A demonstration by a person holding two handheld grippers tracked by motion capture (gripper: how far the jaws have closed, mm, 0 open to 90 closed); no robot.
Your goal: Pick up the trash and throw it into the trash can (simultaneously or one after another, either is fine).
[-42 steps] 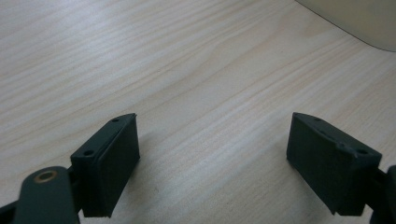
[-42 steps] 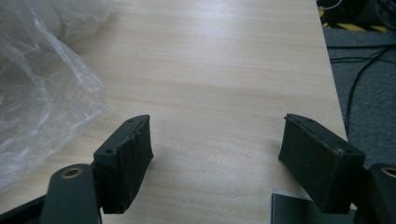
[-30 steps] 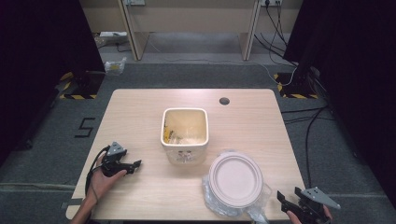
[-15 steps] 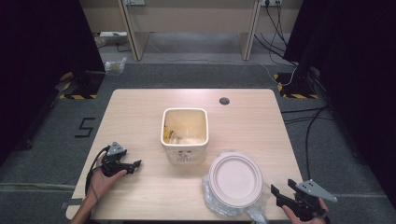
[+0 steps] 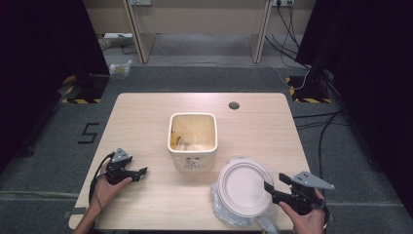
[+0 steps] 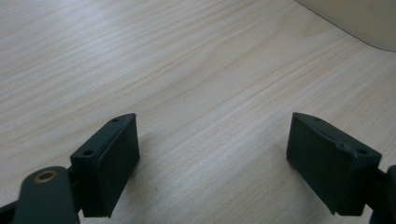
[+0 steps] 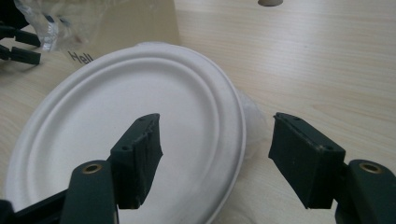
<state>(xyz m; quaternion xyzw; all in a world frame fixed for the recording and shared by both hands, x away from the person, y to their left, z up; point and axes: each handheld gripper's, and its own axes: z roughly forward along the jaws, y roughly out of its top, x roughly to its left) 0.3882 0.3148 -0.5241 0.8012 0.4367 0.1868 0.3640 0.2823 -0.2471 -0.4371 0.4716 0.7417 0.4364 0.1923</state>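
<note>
Both grippers are black, each topped by a grey three-cornered plate; the left gripper [image 5: 130, 172] trails a looping black cable, and the right gripper [image 7: 215, 158] shows brass-ringed screw holes

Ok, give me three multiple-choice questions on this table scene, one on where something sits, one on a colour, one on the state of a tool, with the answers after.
1. Where is the paper plate relative to the square bin?
A. Inside the bin
B. On the table, nearer the person and toward the right tool
C. On the floor behind the table

2. What colour is the plate?
A. White
B. Blue
C. Black

3. How does the right tool stand?
A. Shut on the plate
B. Shut on nothing
C. Open, with the plate's edge between its jaws

Answers:
1. B: the high view shows the plate on clear plastic wrap at the table's near right, beside the bin.
2. A: it looks white in the high view and in the right gripper view.
3. C: the right gripper view shows the jaws wide apart, one over the plate and one over bare table.
</note>
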